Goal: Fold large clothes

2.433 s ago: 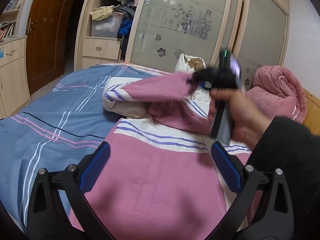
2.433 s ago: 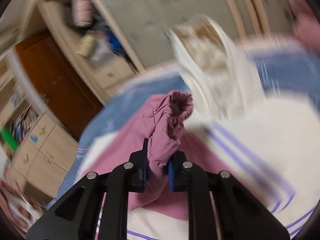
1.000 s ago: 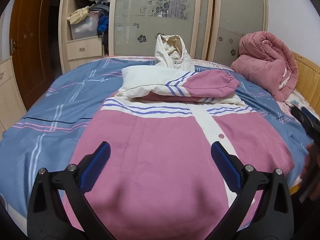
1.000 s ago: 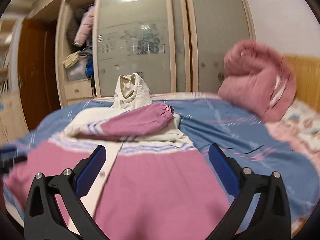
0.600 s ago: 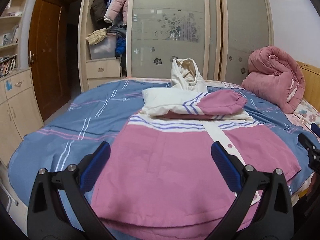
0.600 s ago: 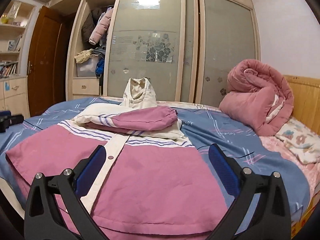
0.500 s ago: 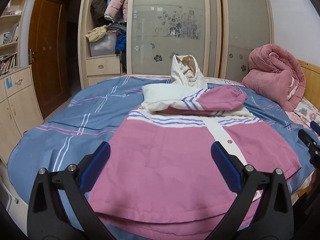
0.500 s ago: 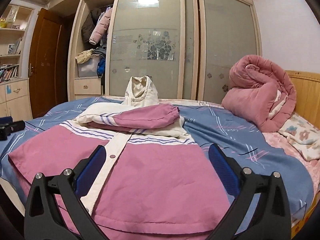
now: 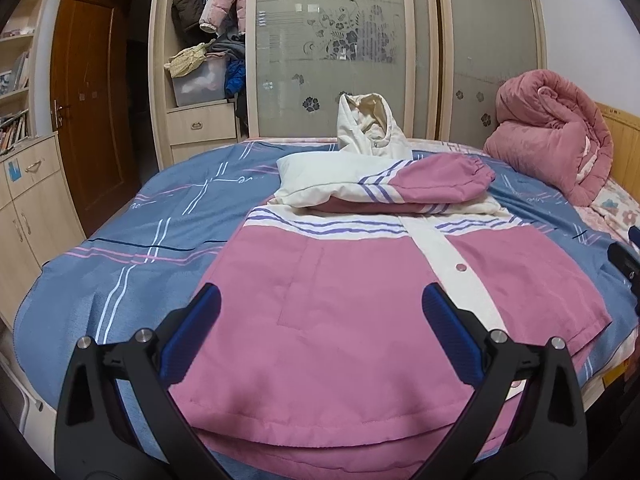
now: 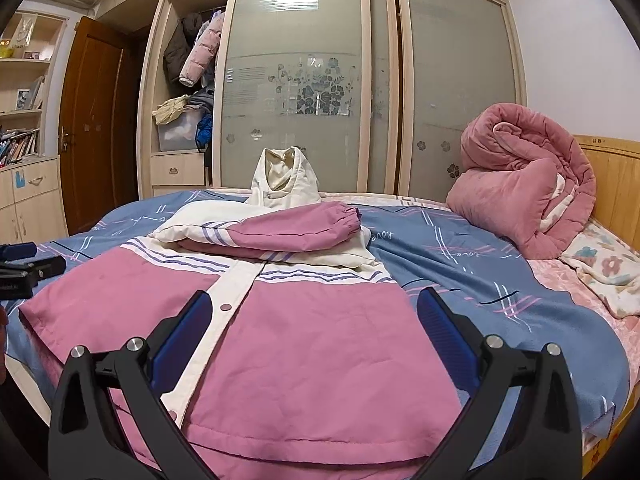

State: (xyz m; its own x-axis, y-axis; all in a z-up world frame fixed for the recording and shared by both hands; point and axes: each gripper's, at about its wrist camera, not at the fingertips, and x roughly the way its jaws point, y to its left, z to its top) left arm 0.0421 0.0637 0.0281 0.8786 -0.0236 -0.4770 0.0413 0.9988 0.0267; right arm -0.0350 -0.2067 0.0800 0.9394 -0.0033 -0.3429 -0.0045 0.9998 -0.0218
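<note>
A pink and cream padded jacket lies flat, front up, on the bed, its hem nearest me. Both sleeves are folded across the chest, and the cream hood stands up behind them. My left gripper hovers open over the hem's left half with nothing between its blue pads. My right gripper is open over the hem's right half, also empty. Each gripper shows at the edge of the other's view, the right and the left.
The bed has a blue plaid sheet. A rolled pink quilt sits by the wooden headboard on the right. Behind stand a sliding-door wardrobe, an open shelf of clothes, cabinets and a brown door at left.
The right gripper let go of the pink sleeve, which now lies folded across the chest. Both grippers drew back to the hem end, and both stand open.
</note>
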